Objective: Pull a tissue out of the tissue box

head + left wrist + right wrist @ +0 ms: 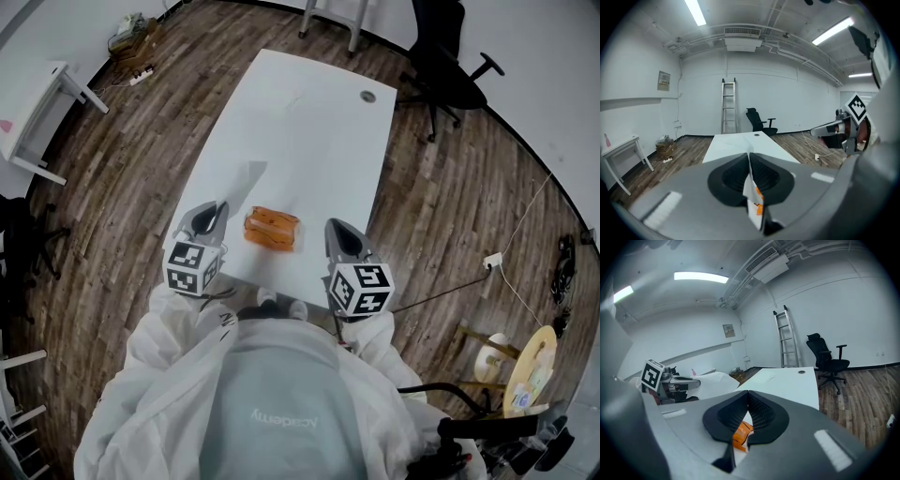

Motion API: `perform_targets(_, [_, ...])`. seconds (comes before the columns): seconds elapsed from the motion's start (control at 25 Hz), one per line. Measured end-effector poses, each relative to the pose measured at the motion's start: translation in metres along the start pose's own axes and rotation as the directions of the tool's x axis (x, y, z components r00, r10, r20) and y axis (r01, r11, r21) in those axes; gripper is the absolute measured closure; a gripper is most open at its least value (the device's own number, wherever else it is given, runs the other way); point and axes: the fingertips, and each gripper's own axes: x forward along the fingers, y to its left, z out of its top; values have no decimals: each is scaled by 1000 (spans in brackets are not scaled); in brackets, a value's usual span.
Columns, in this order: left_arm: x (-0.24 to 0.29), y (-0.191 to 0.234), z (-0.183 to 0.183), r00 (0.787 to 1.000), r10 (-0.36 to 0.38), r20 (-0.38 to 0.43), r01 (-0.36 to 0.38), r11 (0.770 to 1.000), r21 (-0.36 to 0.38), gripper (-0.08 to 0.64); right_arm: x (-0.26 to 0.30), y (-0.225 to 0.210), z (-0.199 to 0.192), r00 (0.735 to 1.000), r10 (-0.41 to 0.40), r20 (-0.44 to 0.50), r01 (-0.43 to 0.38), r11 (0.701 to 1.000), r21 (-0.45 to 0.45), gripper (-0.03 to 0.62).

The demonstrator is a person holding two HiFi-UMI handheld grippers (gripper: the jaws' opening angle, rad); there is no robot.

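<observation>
Past my worktop's (pixel 300 122) far end stand a black office chair (pixel 450 70) and a ladder (pixel 729 105); a white side table (pixel 37 112) stands to its left.

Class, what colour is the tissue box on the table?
Orange; the tissue box shows best in the head view.

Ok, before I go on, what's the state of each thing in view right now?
left gripper: shut, empty, beside the tissue box, not touching it.
right gripper: shut, empty, on the box's other side, not touching it.
tissue box: lying flat on the table near its front edge; no tissue seen pulled out.
office chair: upright, unoccupied.
ladder: standing at the far wall.
ceiling light: on.
</observation>
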Motion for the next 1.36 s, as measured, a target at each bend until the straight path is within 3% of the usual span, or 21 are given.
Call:
perform_targets(0.24, [4, 1, 3, 1000, -12, 3, 12, 1000, 7, 559, 0, -1, 0, 1000, -18, 6, 18, 1000, 7, 591])
perform_targets(0.48, [7, 5, 4, 1000, -24, 8, 24, 1000, 6, 558, 2, 0, 3, 999, -40, 4, 40, 998, -49, 592])
perform_targets(1.36, [6, 13, 0, 999, -33, 2, 33, 999, -8, 559, 9, 8, 6, 999, -50, 2, 50, 998, -45, 592])
